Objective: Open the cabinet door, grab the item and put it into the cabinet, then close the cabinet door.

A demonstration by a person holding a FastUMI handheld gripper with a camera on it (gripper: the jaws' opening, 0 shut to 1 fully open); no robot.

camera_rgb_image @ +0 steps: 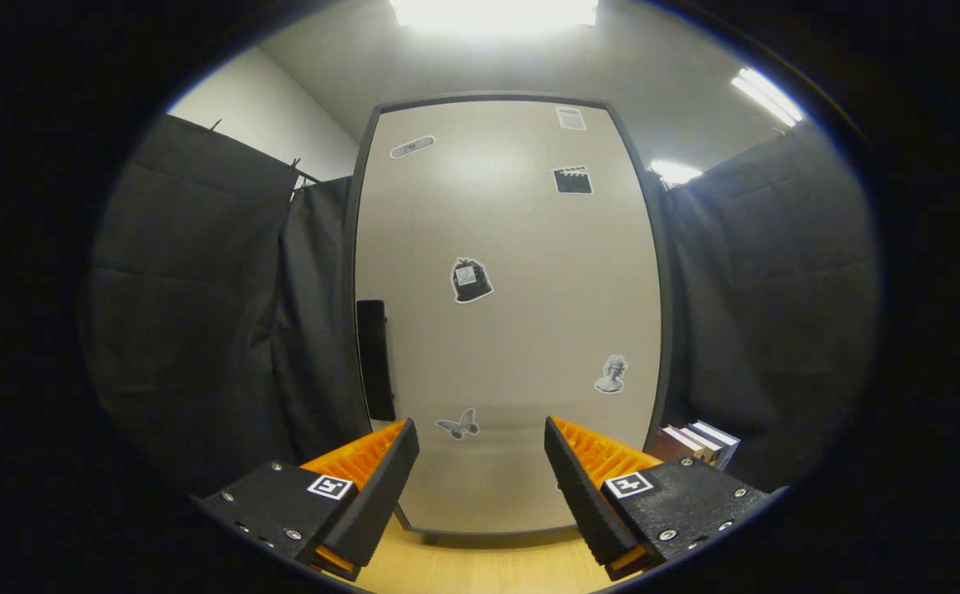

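Facing closed cabinet door (pixel 509 313), dark handle (pixel 375 359) at nine o'clock. Gripper (pixel 480 462) jaws spread, pinching nothing. Books (pixel 703 441) at four o'clock.

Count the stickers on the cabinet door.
6 on the cabinet door: a strip and a label up top, a clapperboard below it, a bag mid-door, a bust lower right, a butterfly between the open gripper fingers. More may hide behind them.

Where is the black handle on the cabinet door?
The black handle sits on the cabinet door's left edge, just above the open gripper's left finger.
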